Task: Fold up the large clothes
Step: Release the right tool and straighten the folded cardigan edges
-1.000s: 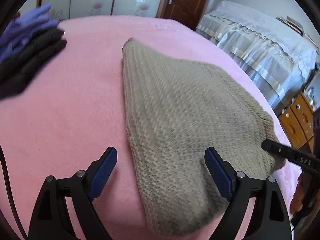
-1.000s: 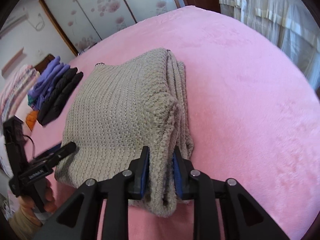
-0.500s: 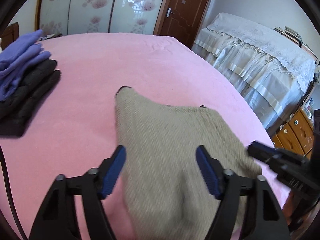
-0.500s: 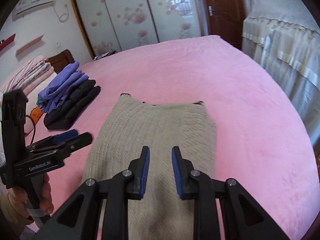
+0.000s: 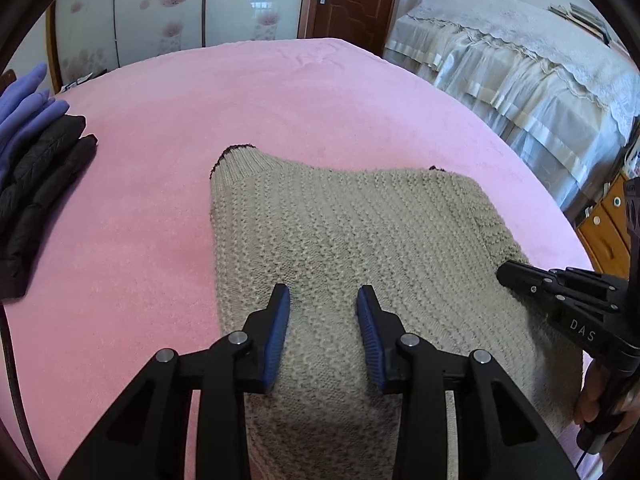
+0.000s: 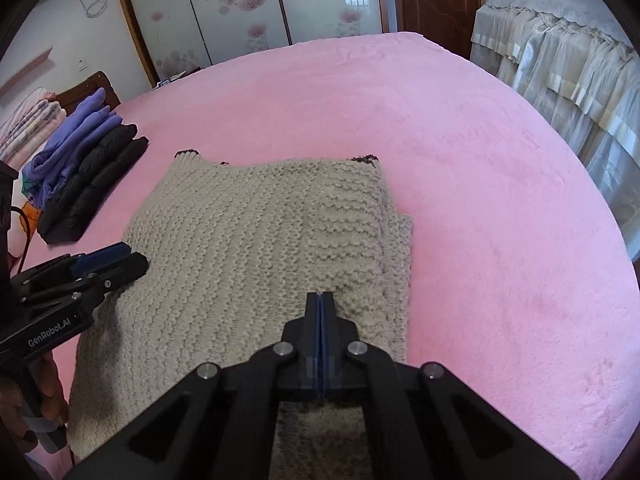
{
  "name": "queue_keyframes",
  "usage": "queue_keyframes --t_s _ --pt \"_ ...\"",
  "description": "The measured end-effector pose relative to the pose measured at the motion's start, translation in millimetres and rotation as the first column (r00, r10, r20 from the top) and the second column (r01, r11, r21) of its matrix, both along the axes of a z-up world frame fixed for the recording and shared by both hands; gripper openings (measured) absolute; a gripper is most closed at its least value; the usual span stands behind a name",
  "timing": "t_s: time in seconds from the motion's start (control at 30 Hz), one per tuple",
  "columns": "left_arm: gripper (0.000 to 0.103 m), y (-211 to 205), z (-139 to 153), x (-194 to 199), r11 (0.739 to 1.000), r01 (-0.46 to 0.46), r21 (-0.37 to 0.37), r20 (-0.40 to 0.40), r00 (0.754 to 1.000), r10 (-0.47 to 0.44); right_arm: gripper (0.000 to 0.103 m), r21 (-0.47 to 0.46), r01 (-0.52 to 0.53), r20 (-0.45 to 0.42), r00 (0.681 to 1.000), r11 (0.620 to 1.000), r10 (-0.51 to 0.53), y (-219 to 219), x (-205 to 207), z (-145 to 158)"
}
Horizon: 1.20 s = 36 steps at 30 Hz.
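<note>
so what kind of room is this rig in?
Most likely a home bedroom. The beige knit sweater lies on a wide bed with a pink blanket, sliding wardrobe doors with a flower print stand behind it, and folded clothes are stacked at the bed's edge.

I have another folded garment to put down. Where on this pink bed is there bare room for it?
The widest bare stretch of pink bed cover lies right of the beige knitted sweater and beyond it toward the wardrobe doors. A narrower strip runs between the sweater and the stack of folded dark and purple clothes. That stack fills the left edge.
</note>
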State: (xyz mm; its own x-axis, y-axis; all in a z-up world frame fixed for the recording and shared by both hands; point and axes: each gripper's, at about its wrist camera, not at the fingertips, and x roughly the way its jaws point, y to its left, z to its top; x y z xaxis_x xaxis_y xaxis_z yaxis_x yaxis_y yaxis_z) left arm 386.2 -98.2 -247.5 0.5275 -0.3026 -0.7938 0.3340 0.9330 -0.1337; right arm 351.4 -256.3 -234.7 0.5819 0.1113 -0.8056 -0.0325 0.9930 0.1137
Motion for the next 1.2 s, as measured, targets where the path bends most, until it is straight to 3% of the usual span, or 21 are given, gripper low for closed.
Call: queue_keyframes --t_s 0.27,0.37,0.4,0.43,0.63,0.73,0.8,0.87,0.93,1.1,1.2 --pt "0.035 -0.8 4.2 -1.1 1.000 0.008 -0.004 0.010 1.000 -0.008 0.000 0.059 -0.003 -0.022 1.000 0.998 0.004 -6.3 1.5 1.4" --pt "0.049 -3.3 7.1 -4.2 1.000 0.029 -0.001 0.009 1.000 -0.029 0.003 0.108 -0.002 -0.047 0.999 0.994 0.007 -9.8 1.7 4.0" --pt "0.065 -4.9 9.4 -7.0 0.999 0.033 0.008 0.011 0.999 -0.033 0.003 0.118 0.004 -0.053 0.999 0.993 0.002 -10.9 1.0 5.4" --pt "0.070 -5.5 11.7 -9.5 0.999 0.035 0.006 0.018 0.999 -0.035 0.003 0.127 0.013 -0.060 0.998 0.992 -0.006 -11.1 -0.4 8.5" --pt "0.072 -4.3 44.6 -38.2 0.999 0.033 0.021 0.088 0.996 -0.035 0.011 0.118 0.024 -0.065 0.998 0.993 -0.016 -2.5 -23.7 36.5" --pt "0.072 -0.9 73.0 -57.7 0.999 0.041 0.034 0.134 0.990 -0.046 0.019 0.125 0.024 -0.036 0.999 0.992 -0.020 0.0 -44.0 63.8" --pt "0.073 3.0 92.4 -69.1 0.998 0.043 0.036 0.139 0.989 -0.047 0.031 0.128 0.037 0.002 0.999 0.991 -0.038 0.1 -61.1 88.4" --pt "0.081 9.6 112.6 -79.8 0.999 0.037 0.025 0.135 0.990 -0.040 0.036 0.133 0.048 0.035 0.998 0.990 -0.053 -1.0 -75.0 109.6" --pt "0.096 18.8 132.0 -88.3 1.000 0.009 0.007 0.124 0.992 -0.009 0.039 0.132 0.054 0.062 0.996 0.990 -0.062 -1.5 -87.2 128.2" --pt "0.098 49.2 167.2 -102.8 0.992 -0.066 -0.105 0.077 0.994 0.074 0.052 0.111 0.043 0.136 0.989 0.993 -0.058 -1.2 -116.4 170.9" --pt "0.102 60.4 176.3 -110.3 0.992 -0.080 -0.093 0.075 0.993 0.087 0.065 0.093 0.035 0.169 0.984 0.995 -0.050 -2.3 -128.9 187.8"
